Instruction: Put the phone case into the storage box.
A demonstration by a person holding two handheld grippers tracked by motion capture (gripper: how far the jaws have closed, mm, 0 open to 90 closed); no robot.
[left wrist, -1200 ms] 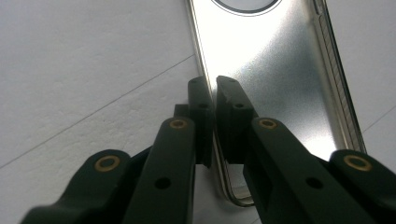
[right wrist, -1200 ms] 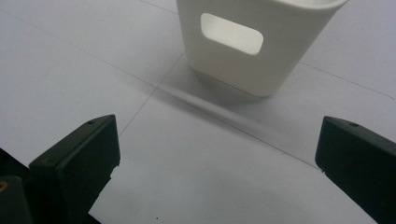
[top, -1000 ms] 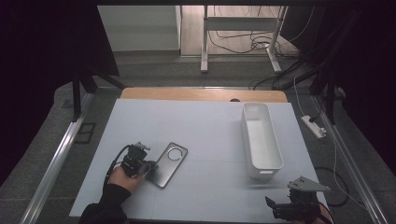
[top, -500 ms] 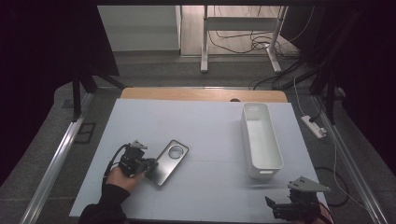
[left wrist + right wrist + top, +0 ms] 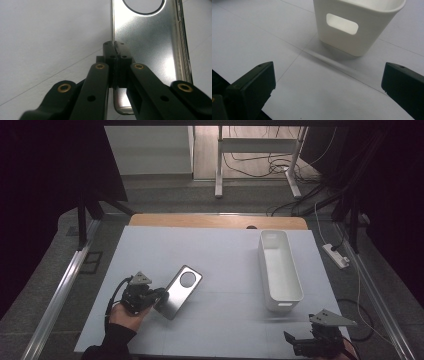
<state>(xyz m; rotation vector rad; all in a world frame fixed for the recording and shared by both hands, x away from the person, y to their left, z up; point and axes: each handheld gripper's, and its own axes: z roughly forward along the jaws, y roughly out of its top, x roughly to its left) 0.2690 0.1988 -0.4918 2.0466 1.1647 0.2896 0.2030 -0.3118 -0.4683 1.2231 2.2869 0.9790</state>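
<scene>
A silvery phone case (image 5: 182,287) with a round camera hole lies toward the front left of the pale table (image 5: 220,255). My left gripper (image 5: 160,296) is shut on its near long edge. In the left gripper view the black jaws pinch the thin rim of the case (image 5: 147,37) at the gripper's (image 5: 115,47) tips, and the case seems tilted up off the table on that side. My right gripper (image 5: 296,346) rests at the front right corner, open. Between its wide-apart jaws (image 5: 329,80) there is only bare table.
A long white bin (image 5: 279,270) stands empty on the right side of the table, and its end wall with a handle slot (image 5: 342,23) faces my right gripper. A wooden strip (image 5: 215,221) runs along the table's far edge. Cables lie on the floor beyond.
The left gripper has risen slightly and shifted with the case in its jaws, and the case's near edge has come up. The right gripper has stayed put.
</scene>
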